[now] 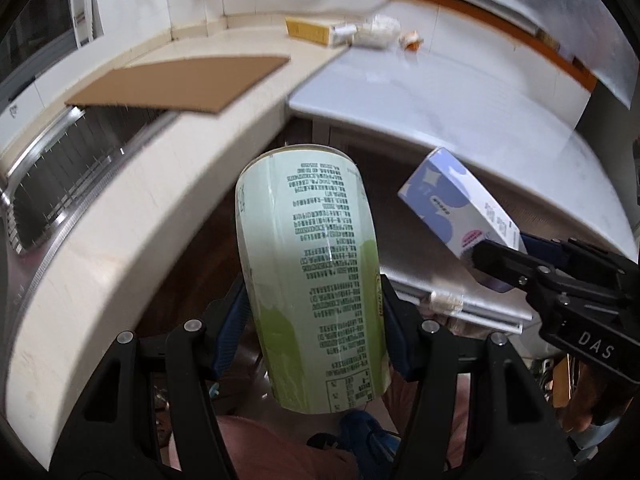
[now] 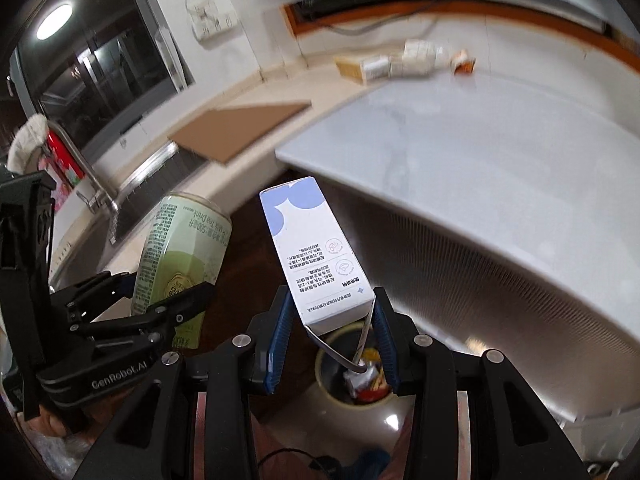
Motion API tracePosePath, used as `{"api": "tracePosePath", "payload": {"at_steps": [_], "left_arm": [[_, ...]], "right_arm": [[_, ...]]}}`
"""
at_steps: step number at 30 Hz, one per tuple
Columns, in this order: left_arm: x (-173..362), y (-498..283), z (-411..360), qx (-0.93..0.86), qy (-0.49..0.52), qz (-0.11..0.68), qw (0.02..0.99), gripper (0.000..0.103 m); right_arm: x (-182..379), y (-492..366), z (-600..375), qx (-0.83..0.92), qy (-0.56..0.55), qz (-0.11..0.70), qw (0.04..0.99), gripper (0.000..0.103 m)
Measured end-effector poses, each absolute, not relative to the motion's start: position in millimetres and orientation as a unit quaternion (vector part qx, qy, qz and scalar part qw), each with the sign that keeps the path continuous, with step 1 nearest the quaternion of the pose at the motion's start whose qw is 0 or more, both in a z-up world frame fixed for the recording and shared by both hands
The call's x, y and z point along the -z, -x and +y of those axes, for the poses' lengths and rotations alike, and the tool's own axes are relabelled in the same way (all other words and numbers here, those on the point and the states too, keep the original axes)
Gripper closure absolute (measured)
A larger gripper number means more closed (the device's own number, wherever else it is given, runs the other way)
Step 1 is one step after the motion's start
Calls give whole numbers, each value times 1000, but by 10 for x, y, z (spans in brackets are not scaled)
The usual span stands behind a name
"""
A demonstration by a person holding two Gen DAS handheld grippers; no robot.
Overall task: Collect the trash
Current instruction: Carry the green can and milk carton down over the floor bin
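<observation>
Above the floor beside the counter [image 2: 460,168], over an open trash bin [image 2: 340,396] already part-filled with wrappers:

Item 1. Green drink can [image 1: 312,280], upright, clamped low on its body between the blue-padded fingers [image 1: 234,320] of the left gripper [image 1: 316,332]; jaws stand moderately wide, filled by the can. Seen from the right wrist, the can hangs left of the bin, not above its mouth.

Item 2. White-and-lilac carton [image 2: 320,256], pinched at its lower end by the right gripper [image 2: 332,340]; jaws narrower, pads pressing both side walls. An opened bottom flap hangs down. The bin mouth lies directly beneath.

Item 3. Remaining trash: yellow box [image 1: 316,32], crumpled white packaging [image 1: 376,30] and an orange scrap [image 1: 412,40], at the far end of the counter. Flat cardboard sheet [image 1: 180,84] lies by the sink [image 1: 52,184].

Risks, judged:
- Can released from here would likely miss the bin and roll across the floor; it needs carrying rightward first.
- Smooth round can, gripped low: it may tip or slip.
- Carton gripped at one end; the loose flap could catch the bin rim.
- Two grippers near together; converging on one small opening invites a collision.
</observation>
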State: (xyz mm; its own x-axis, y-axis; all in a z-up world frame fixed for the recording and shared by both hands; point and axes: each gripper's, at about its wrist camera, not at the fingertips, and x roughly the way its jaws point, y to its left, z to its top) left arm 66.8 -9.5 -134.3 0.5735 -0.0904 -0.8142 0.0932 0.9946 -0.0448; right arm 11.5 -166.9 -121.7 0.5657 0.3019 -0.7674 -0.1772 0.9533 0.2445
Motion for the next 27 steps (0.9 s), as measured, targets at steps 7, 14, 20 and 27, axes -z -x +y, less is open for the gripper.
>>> {"api": "tracePosePath", "payload": {"at_steps": [7, 14, 20, 27], "left_arm": [[1889, -697, -165, 57, -3, 491, 869, 46], [2434, -786, -231, 60, -21, 515, 855, 46], [2861, -992, -278, 64, -24, 532, 844, 46], [3378, -1203, -307, 75, -31, 559, 825, 46]], "right_arm": [[1795, -210, -1646, -131, -68, 484, 863, 64], [2536, -320, -1665, -121, -77, 534, 833, 64], [3004, -526, -1678, -115, -80, 563, 814, 64], [3572, -782, -1775, -97, -93, 598, 790, 64]]}}
